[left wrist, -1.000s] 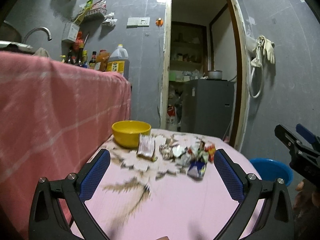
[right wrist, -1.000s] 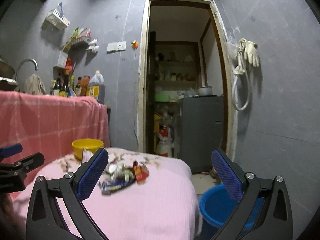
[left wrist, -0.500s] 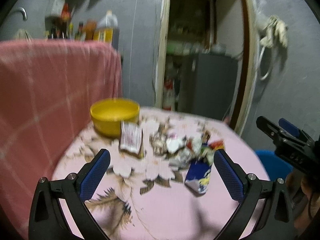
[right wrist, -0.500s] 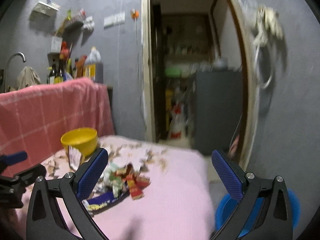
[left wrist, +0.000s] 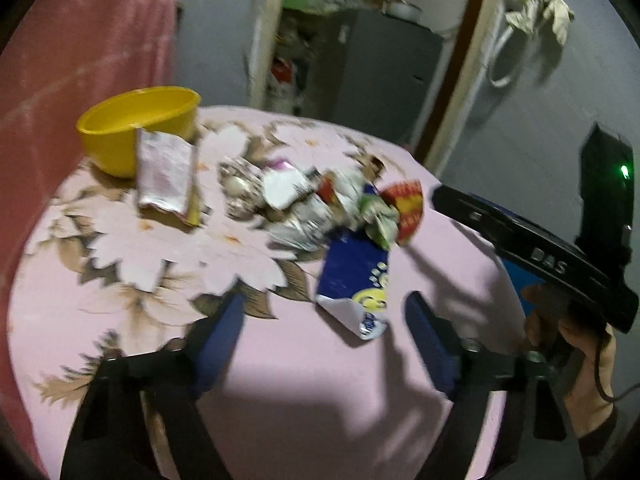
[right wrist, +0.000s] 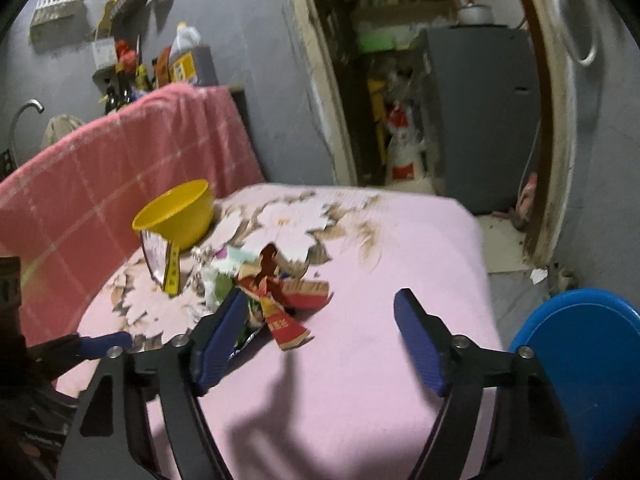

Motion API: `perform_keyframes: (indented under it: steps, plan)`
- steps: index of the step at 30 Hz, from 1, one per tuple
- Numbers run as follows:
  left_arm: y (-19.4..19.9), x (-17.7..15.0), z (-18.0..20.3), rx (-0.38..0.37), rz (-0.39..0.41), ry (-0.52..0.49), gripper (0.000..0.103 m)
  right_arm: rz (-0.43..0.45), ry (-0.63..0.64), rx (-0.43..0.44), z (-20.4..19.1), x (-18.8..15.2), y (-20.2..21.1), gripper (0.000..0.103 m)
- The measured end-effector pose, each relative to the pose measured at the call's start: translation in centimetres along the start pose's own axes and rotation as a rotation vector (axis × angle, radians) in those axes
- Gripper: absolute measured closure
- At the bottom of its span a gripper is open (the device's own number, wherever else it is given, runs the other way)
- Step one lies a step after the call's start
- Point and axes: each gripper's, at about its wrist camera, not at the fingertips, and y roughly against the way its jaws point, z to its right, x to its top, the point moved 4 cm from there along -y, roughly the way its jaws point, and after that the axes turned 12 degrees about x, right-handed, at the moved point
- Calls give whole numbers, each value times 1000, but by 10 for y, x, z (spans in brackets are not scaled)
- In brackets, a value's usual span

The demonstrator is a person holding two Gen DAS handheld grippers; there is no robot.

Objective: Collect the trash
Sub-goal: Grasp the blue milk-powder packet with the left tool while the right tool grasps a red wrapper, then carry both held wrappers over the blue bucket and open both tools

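A heap of crumpled wrappers (left wrist: 320, 208) lies on the pink flowered tablecloth (left wrist: 280, 380). Its nearest piece is a blue wrapper (left wrist: 354, 276), with a red and yellow one (left wrist: 408, 208) beside it. My left gripper (left wrist: 324, 300) hovers just short of the blue wrapper; its jaws are closing and the pads touch nothing. In the right wrist view my right gripper (right wrist: 322, 295) tilts down at the heap's right side. Its jaws are closing too, with a red wrapper (right wrist: 288, 312) next to the left finger but not gripped.
A yellow bowl (left wrist: 136, 128) stands behind the heap, with a silvery packet (left wrist: 164, 172) leaning on it. A blue basin (right wrist: 580, 360) sits on the floor right of the table. Red checked cloth (right wrist: 120, 168) hangs at the left. A hand (left wrist: 588, 368) holds the right gripper's frame (left wrist: 532, 256).
Both grippers have come forward and tipped down toward the wrapper heap, which now looks larger and closer. The jaws of both stand narrower than before.
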Motion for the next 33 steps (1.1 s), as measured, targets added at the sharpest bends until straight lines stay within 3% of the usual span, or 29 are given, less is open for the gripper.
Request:
perform_keyframes:
  steps: [4,9,12,19,24,33]
  plan:
    - [-8,1,6,-11,-20,-27,54,-52,8,37,-3,0,-14,40]
    - [-15,3,7,-28,-41,-35,66,-83,42,40,-5,8,-30,40]
    - [-18,2,7,-26,-56,-45,66,-121,17,45,-1,9,-41,41]
    - [-19,3,9,-14,-71,-62,68,-136,-43,104,6,6,-43,74]
    - [-18,5,10,-33,-87,-48,68,-102,-28,82,0,4,-33,81]
    - [1,-9,16,-120,-122,6,68,-10,-32,40,0,-9,9,82]
